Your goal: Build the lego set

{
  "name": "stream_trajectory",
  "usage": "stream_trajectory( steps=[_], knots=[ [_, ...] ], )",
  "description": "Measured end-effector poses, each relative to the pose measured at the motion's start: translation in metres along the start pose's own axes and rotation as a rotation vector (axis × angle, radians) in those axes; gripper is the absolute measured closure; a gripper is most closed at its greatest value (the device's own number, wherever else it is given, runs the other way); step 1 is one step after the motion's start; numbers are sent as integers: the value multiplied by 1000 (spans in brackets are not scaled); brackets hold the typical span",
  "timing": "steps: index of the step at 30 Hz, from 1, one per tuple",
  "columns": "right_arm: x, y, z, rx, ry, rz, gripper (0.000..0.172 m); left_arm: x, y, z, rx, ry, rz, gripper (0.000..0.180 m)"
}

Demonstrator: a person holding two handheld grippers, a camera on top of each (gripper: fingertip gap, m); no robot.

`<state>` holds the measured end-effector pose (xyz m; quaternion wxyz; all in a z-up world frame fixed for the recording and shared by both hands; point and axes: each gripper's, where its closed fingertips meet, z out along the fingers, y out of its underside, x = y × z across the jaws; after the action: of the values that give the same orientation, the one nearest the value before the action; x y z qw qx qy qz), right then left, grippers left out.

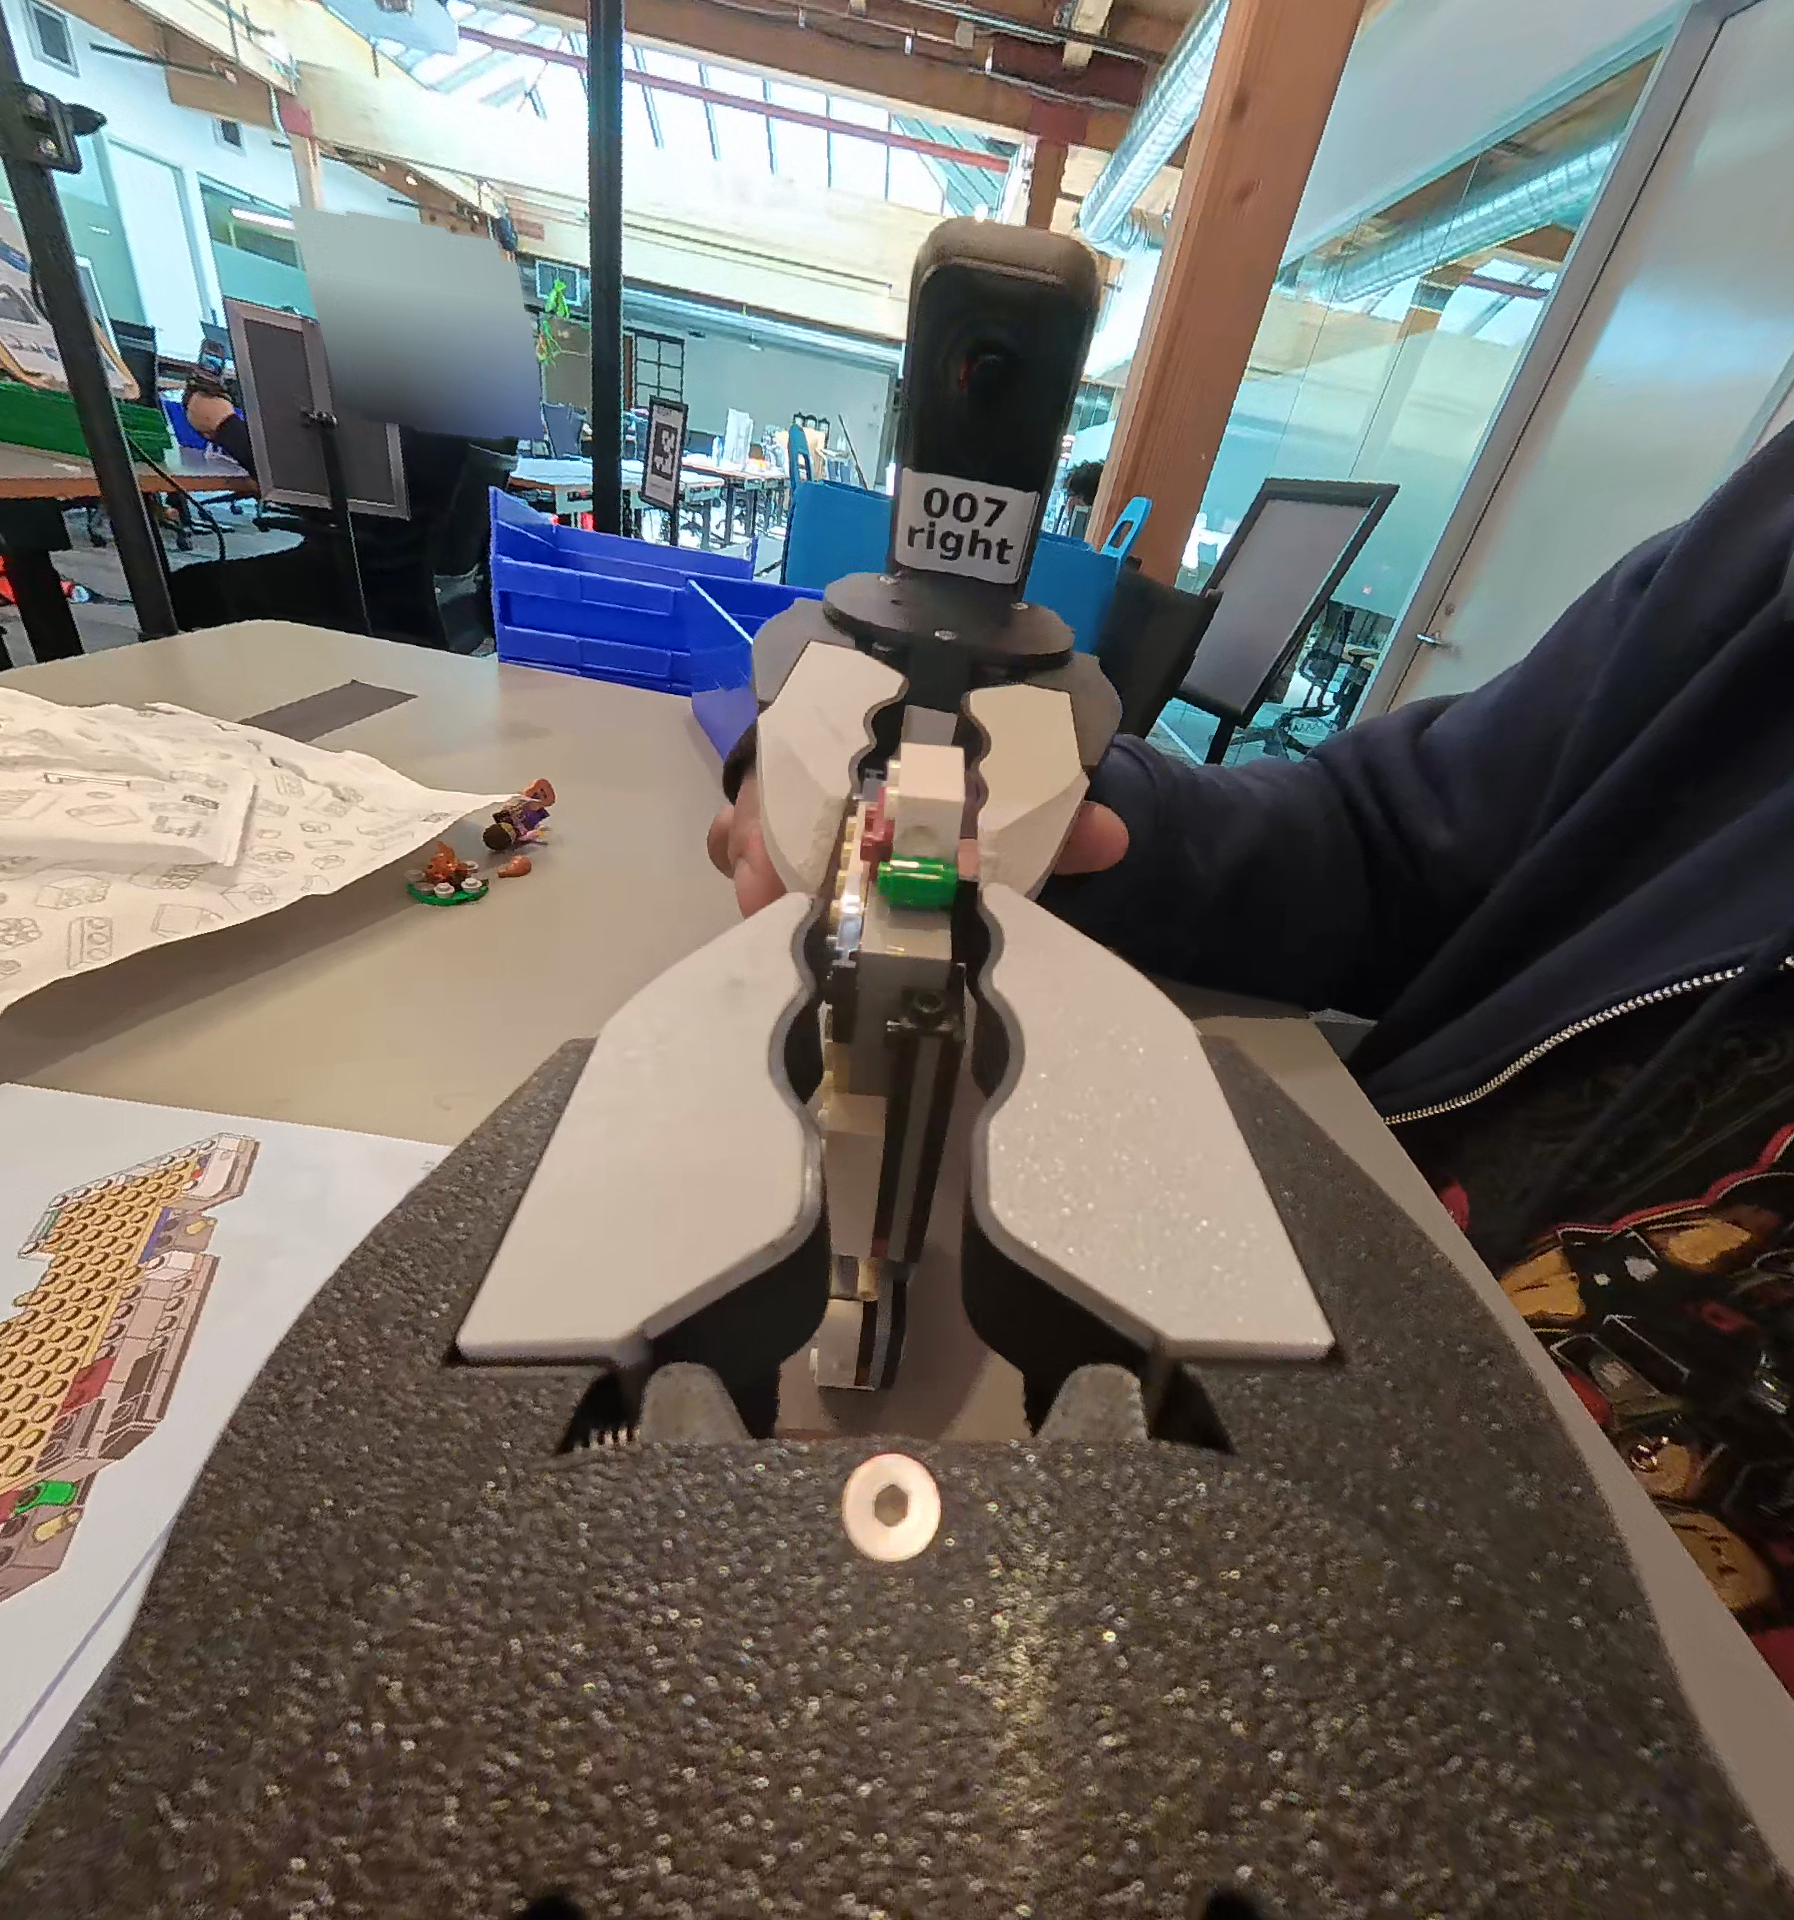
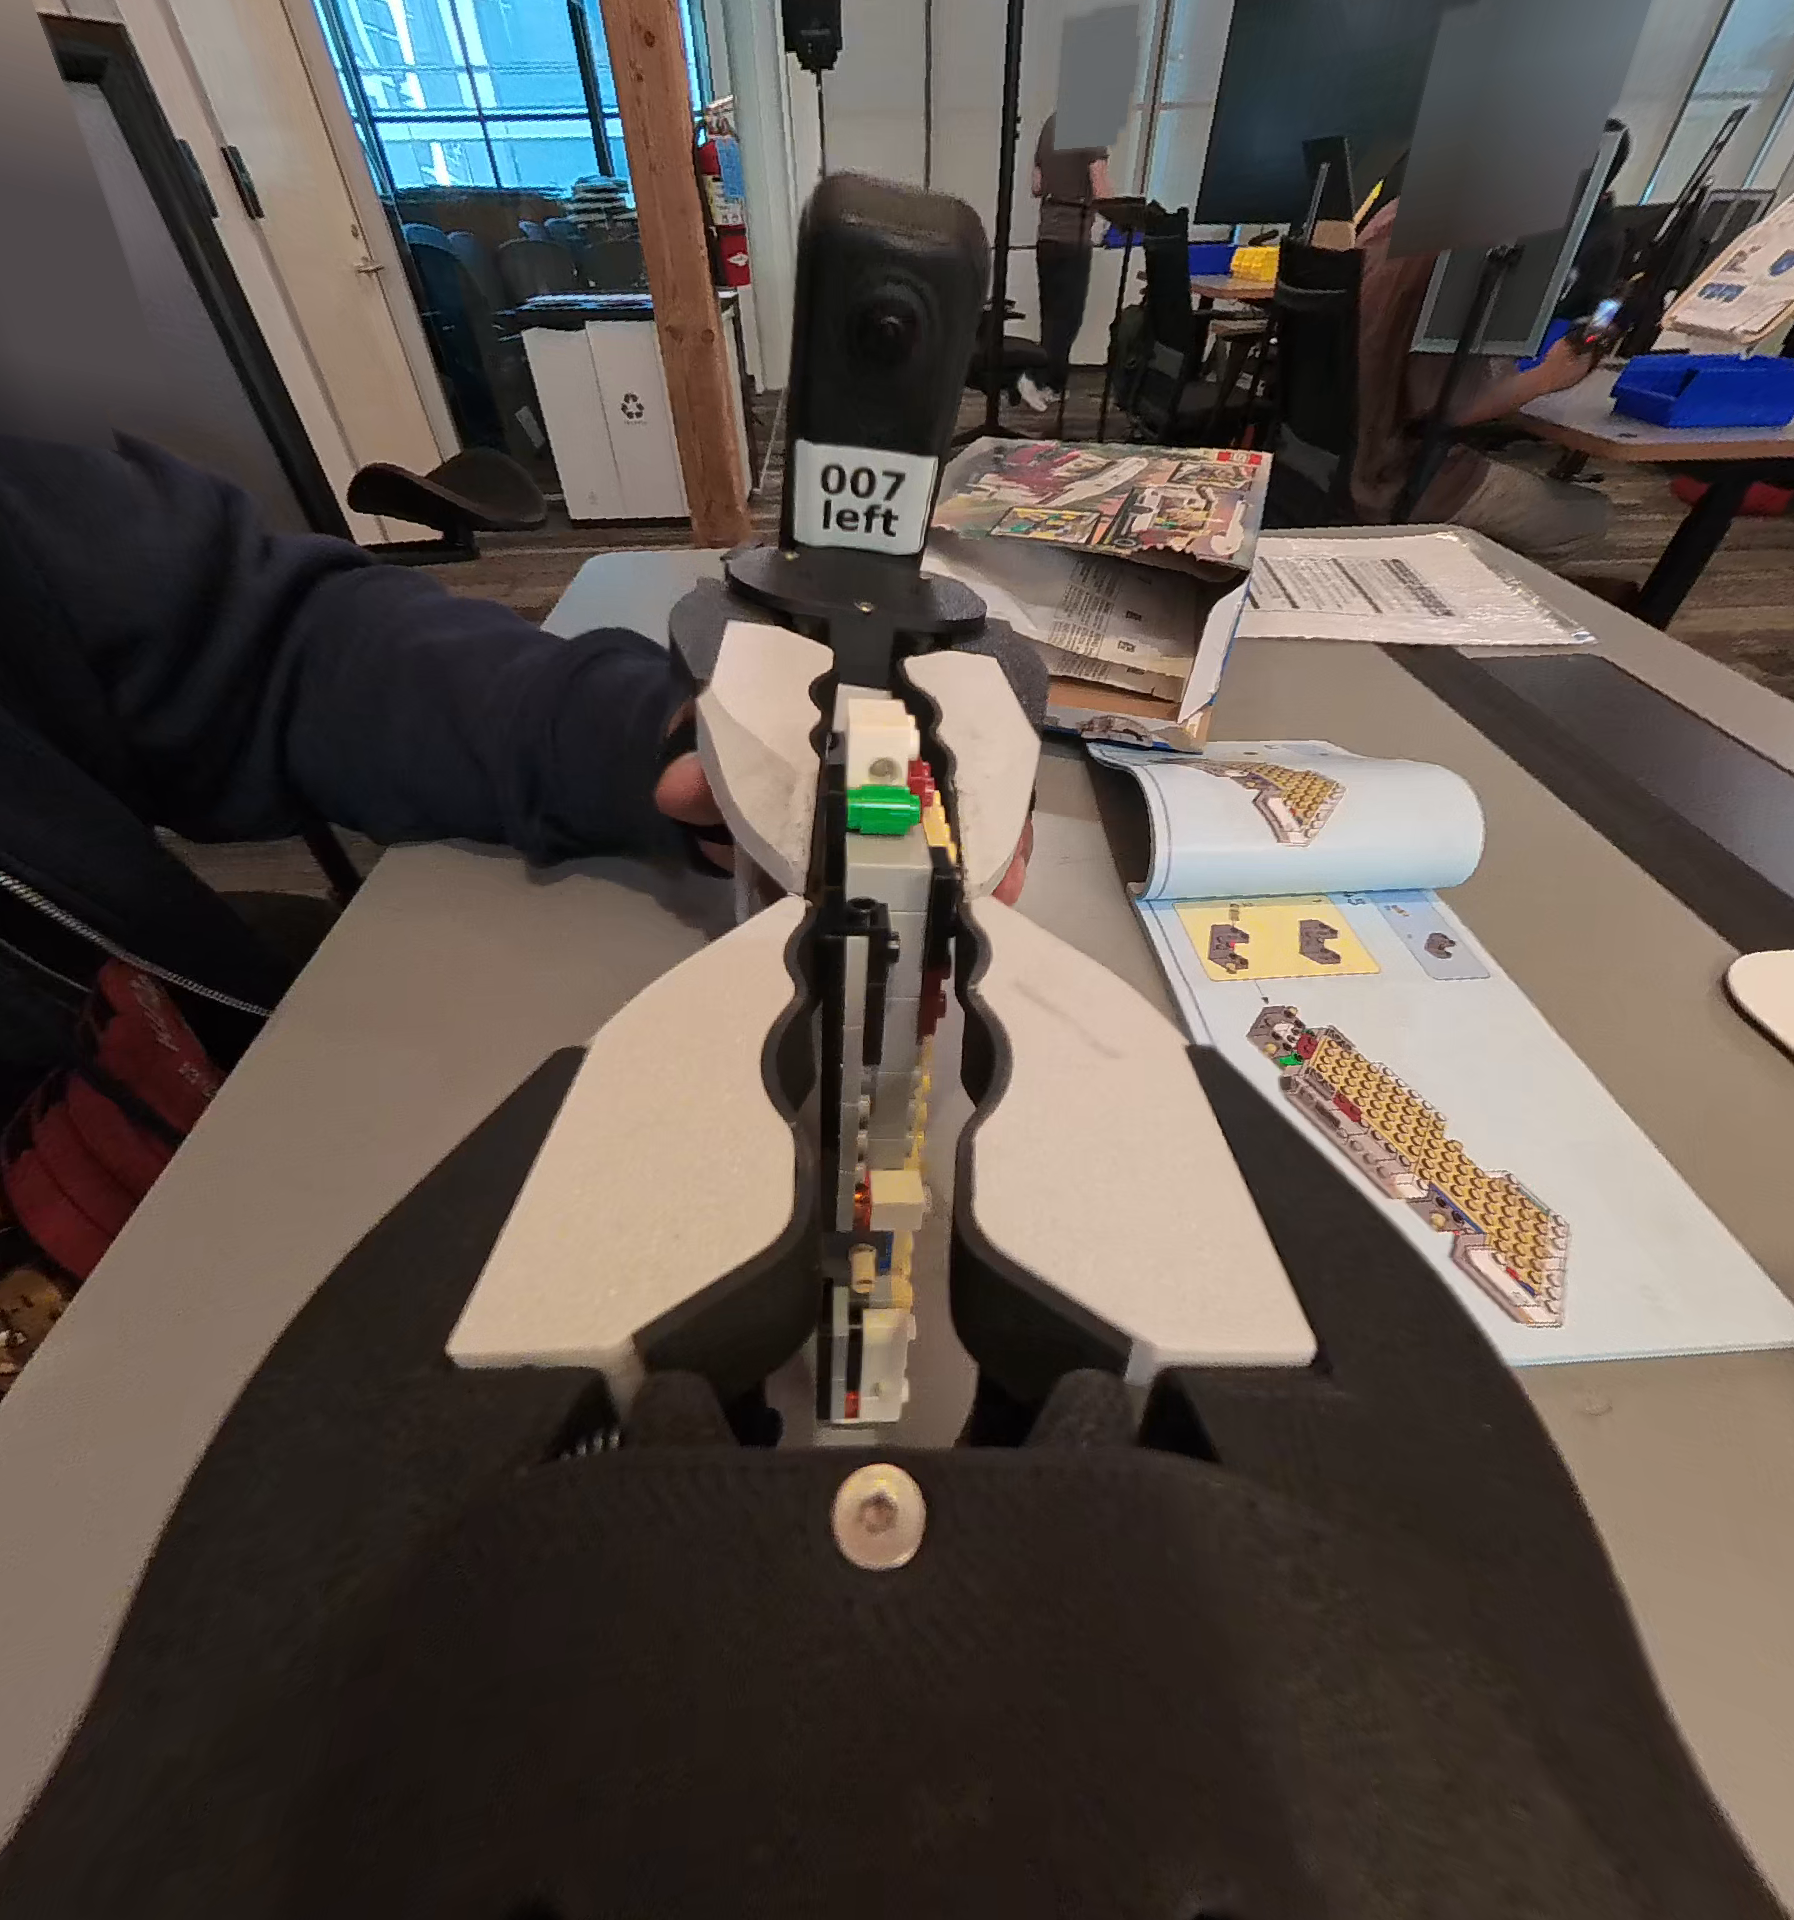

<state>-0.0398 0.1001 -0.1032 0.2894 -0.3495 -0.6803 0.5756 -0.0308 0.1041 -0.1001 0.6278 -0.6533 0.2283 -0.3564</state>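
Note:
A long, narrow brick model (image 1: 898, 977) of grey, black, tan and white bricks, with a green piece (image 1: 914, 881) and dark red bits, is held edge-on above the grey table (image 1: 405, 997). My left gripper (image 1: 898, 935) is shut on its near end, and both pads press its sides. The right gripper's fingers (image 1: 820, 769) face mine and clamp the far end, almost tip to tip. In the right wrist view my right gripper (image 2: 882, 914) is shut on the same model (image 2: 877, 1039), and the left gripper's fingers (image 2: 758, 748) grip the other end.
An open instruction booklet (image 2: 1392, 1091) lies on the table, also in the left wrist view (image 1: 93, 1351). A printed paper sheet (image 1: 93, 831), a small figure (image 1: 519, 821) and a green round piece (image 1: 446, 883) lie nearby. Blue bins (image 1: 602, 603) and a torn box (image 2: 1111, 561) stand at the edges. My two grippers' fingertips are within a few centimetres of each other.

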Motion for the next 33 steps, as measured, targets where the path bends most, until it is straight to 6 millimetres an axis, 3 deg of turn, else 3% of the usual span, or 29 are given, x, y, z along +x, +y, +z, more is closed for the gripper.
stream_trajectory(
  steps=[6,13,20,33],
  knots=[
    [1,-11,-11,50,32,-35,144,-5,-1,-4,-7,-47,66,157],
    [-8,4,-5,-33,28,-105,147,7,3,-1,-58,-23,192,157],
    [-14,5,-6,-36,33,-161,150,13,4,1,-100,-37,282,156],
    [-16,4,-4,-27,30,-176,150,17,5,7,-109,-33,231,156]
  ],
)
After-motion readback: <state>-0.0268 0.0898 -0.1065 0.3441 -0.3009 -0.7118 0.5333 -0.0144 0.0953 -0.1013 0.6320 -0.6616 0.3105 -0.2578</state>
